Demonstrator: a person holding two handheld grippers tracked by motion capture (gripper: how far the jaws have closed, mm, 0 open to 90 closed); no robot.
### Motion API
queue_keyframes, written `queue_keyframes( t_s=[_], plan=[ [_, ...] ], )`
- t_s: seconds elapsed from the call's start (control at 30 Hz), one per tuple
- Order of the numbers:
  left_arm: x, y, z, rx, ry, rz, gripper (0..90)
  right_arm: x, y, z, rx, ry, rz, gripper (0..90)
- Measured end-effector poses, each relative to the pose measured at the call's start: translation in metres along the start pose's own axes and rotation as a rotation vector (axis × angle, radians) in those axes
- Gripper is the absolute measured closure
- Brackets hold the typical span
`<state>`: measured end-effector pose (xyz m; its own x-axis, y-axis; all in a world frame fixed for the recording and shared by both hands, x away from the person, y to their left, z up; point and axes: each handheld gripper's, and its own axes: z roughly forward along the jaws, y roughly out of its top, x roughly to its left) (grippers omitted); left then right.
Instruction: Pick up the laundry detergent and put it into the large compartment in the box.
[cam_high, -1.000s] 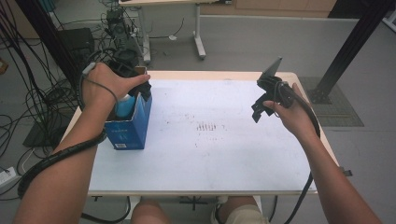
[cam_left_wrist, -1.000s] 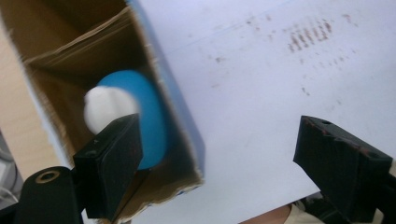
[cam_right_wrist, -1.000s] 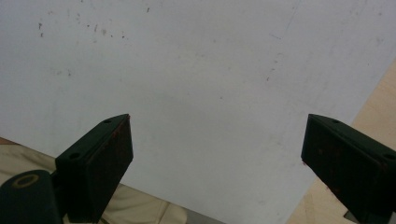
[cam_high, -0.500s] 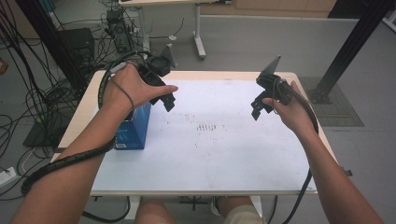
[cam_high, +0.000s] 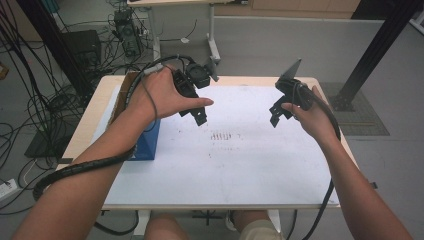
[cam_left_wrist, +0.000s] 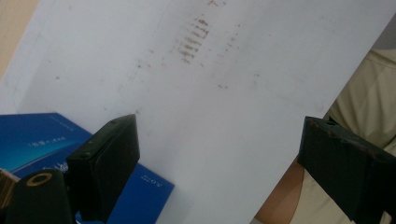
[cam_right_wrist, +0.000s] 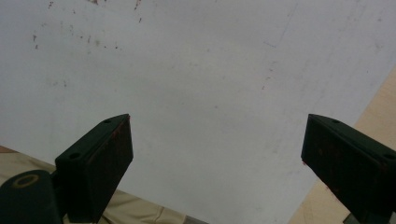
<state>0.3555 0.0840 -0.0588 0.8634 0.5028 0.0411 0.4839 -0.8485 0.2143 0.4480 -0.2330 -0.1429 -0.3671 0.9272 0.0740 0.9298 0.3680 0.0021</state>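
Grey workshop floor and tangled cables are surrounding a wooden table that is carrying a white sheet across most of its top. Faint reddish-brown marks are showing near the sheet's middle.

Blue box is standing at the sheet's left edge, partly hidden under the person's left forearm in the high view. In the left gripper view, its blue face is lying at lower left, behind the left-hand jaw.

Left gripper is hanging over the sheet, just right of the box and clear of it. Its jaws have just been opening and are standing well apart, with nothing between them but bare sheet.

Right gripper is hovering over the right part of the sheet, well apart from the box. Its 2 jaws are standing wide apart in the right gripper view, gripping nothing, with the sheet's edge and a strip of tabletop at lower right.
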Motion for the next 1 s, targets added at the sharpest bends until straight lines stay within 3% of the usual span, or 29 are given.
queue_keyframes(
  t_s=[0.57,0.73,1.0],
  plan=[
    [-0.011,0.010,0.001,0.003,0.001,0.071,12.7,-0.001,0.002,0.002,0.004,0.005,0.004,8.7],
    [-0.011,0.010,0.001,0.006,-0.002,0.061,12.6,-0.002,0.001,0.003,0.004,0.008,0.003,8.7],
    [-0.014,0.009,0.003,0.007,-0.003,0.078,12.5,-0.001,0.001,0.005,0.005,0.006,-0.002,8.7]
  ],
)
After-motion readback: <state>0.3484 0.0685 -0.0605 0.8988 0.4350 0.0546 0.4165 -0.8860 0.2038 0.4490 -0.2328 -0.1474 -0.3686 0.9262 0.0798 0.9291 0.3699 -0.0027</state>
